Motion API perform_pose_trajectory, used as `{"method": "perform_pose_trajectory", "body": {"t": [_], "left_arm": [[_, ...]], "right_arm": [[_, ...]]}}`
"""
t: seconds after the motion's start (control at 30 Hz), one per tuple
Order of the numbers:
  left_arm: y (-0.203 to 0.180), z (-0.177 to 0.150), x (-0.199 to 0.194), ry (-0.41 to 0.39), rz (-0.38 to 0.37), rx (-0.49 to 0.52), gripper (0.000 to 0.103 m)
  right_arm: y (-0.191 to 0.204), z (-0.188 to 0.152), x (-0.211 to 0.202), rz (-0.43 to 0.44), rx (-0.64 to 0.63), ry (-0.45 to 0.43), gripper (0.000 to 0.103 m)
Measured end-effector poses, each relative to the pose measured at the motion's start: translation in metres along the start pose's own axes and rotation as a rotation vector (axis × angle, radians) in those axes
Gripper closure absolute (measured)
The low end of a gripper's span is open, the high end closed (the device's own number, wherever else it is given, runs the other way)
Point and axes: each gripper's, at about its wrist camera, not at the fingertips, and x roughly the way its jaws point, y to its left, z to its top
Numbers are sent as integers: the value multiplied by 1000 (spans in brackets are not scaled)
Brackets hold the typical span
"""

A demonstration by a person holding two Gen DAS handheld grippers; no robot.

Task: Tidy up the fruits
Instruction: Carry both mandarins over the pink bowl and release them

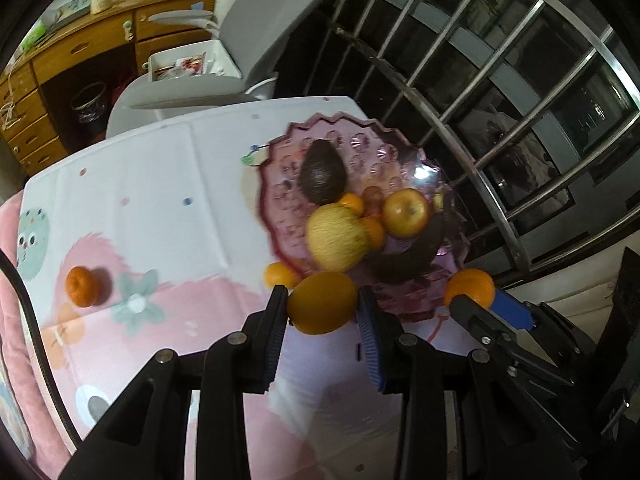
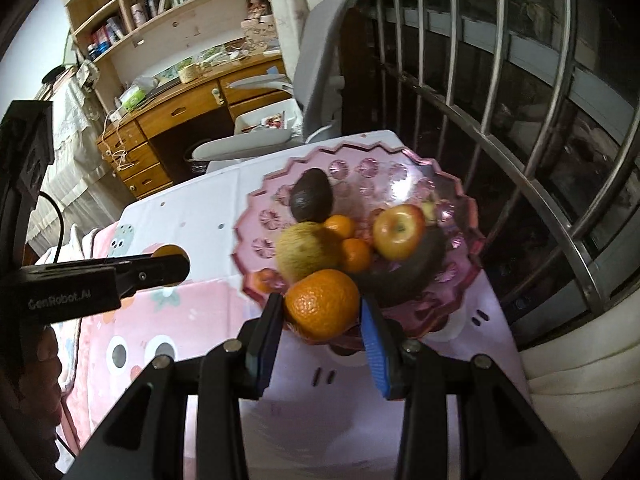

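Table (image 1: pixel 160 168) carried a pink-and-white cartoon cloth; you had the scalloped pink glass bowl (image 2: pixel 460 200) at its far corner by the window bars (image 2: pixel 540 128), presumably as the one collecting place. Bowl already held an avocado (image 2: pixel 311 199), a pale yellow round fruit (image 2: pixel 304 254), an apple (image 2: pixel 398 232) and small mandarins, heaped toward the near side. Your left gripper (image 1: pixel 323 307) was closed on a smooth yellow-orange citrus (image 1: pixel 322 302), pads on both flanks, just short of the near rim. Your right gripper (image 2: pixel 322 306) clamped a pebbly orange (image 2: pixel 322 302) likewise. One mandarin (image 1: pixel 81 286) lay loose on the cloth, well apart; another (image 1: pixel 280 274) sat against the bowl's outside.
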Motion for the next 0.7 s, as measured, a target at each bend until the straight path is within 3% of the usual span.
{"method": "perform_pose_trajectory", "body": {"t": [0.23,0.4,0.47,0.5,0.53,0.7], "left_arm": [[-32,9,16,11,-18,38,69],[-44,15,25,18,-20,59,69],[-46,18,26,17,-20,65,62],[-47,18,26,16,-18,70,50],[-47,18,25,12,-14,74,44],[-35,17,21,15,8,59,43]], "right_arm": [[-30,4,14,12,81,69,64],[-41,4,16,17,117,66,63],[-44,3,18,25,135,67,63],[-45,2,19,26,151,73,62],[-47,2,20,29,171,76,61],[-49,1,23,48,230,82,56]]}}
